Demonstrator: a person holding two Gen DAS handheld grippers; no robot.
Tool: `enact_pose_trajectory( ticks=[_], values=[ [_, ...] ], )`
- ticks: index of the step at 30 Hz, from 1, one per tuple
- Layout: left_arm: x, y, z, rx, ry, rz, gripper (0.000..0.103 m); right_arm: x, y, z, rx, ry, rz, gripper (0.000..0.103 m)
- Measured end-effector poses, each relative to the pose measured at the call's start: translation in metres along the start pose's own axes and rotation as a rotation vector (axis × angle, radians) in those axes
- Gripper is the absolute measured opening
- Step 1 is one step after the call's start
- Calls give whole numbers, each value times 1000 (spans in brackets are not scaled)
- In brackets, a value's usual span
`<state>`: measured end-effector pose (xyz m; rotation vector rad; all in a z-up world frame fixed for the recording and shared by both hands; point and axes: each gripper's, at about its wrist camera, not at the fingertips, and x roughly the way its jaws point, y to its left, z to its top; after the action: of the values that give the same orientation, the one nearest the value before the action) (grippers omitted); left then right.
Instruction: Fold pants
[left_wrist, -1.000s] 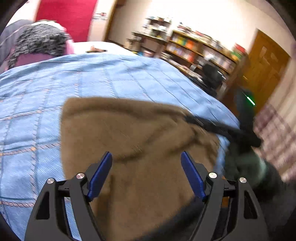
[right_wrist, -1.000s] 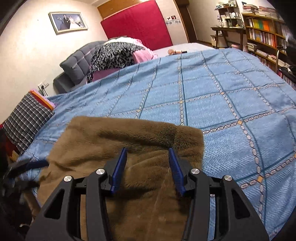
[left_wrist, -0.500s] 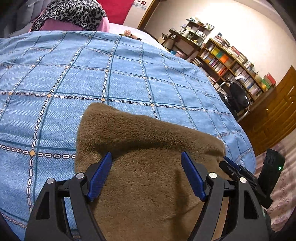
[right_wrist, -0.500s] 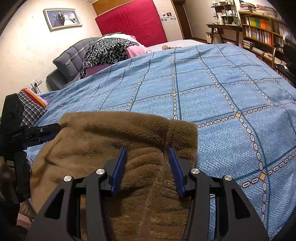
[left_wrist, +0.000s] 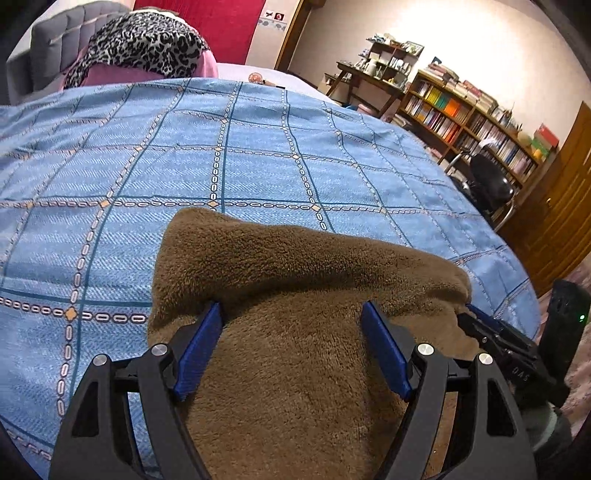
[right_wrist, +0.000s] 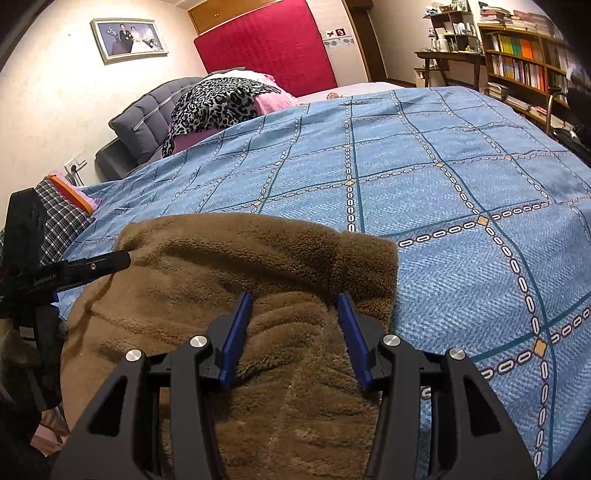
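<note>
The brown fleece pants (left_wrist: 295, 332) lie on the near edge of the blue checked bedspread (left_wrist: 221, 155), with a thick folded roll along their far side. My left gripper (left_wrist: 291, 314) is open, its blue pads resting on the fabric just under that roll. My right gripper (right_wrist: 295, 302) is open too, pads astride a ridge of the pants (right_wrist: 258, 266) near their right corner. Each gripper shows in the other's view: the right one (left_wrist: 495, 332) at the pants' right end, the left one (right_wrist: 74, 271) at their left end.
A leopard-print and pink pile (right_wrist: 221, 99) lies at the head of the bed by a grey headboard (right_wrist: 147, 114). A plaid cushion (right_wrist: 62, 214) sits at the left. Bookshelves (left_wrist: 476, 118), a desk and a black chair (left_wrist: 491, 184) stand right of the bed.
Both grippers have moved forward and lower over the pants. The left view has steadied and swung towards the head of the bed. Both grippers stay open.
</note>
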<state>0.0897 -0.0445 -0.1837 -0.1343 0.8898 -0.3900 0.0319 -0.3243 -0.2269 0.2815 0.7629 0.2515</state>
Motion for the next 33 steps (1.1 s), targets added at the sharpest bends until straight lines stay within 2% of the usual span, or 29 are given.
enact_pose_trajectory(
  ticks=[6, 10, 13, 16, 19, 22, 24, 27, 33],
  values=[
    [-15, -7, 0, 4, -18, 49, 77, -1, 0, 1, 7, 9, -8, 50],
    [-27, -13, -2, 33, -34, 99, 83, -2, 0, 2, 13, 15, -16, 50],
    [-37, -15, -4, 47, -49, 136, 84, -2, 1, 3, 15, 18, -23, 50],
    [-42, -13, -4, 47, -55, 149, 90, -2, 3, 3, 16, 21, -31, 51],
    [-50, -11, -6, 46, -62, 161, 91, -3, 6, 4, 10, 23, -35, 57],
    [-54, -9, -7, 44, -58, 162, 91, -6, 12, 5, -11, 24, -50, 67],
    [-58, -7, -9, 41, -57, 164, 91, -10, 18, 5, -32, 21, -80, 82],
    [-62, -5, -13, 34, -52, 161, 91, -18, 21, 5, -38, 8, -101, 82],
    [-62, 4, -21, 8, -24, 161, 91, -35, 3, 7, 53, -8, -114, 82]
  ],
)
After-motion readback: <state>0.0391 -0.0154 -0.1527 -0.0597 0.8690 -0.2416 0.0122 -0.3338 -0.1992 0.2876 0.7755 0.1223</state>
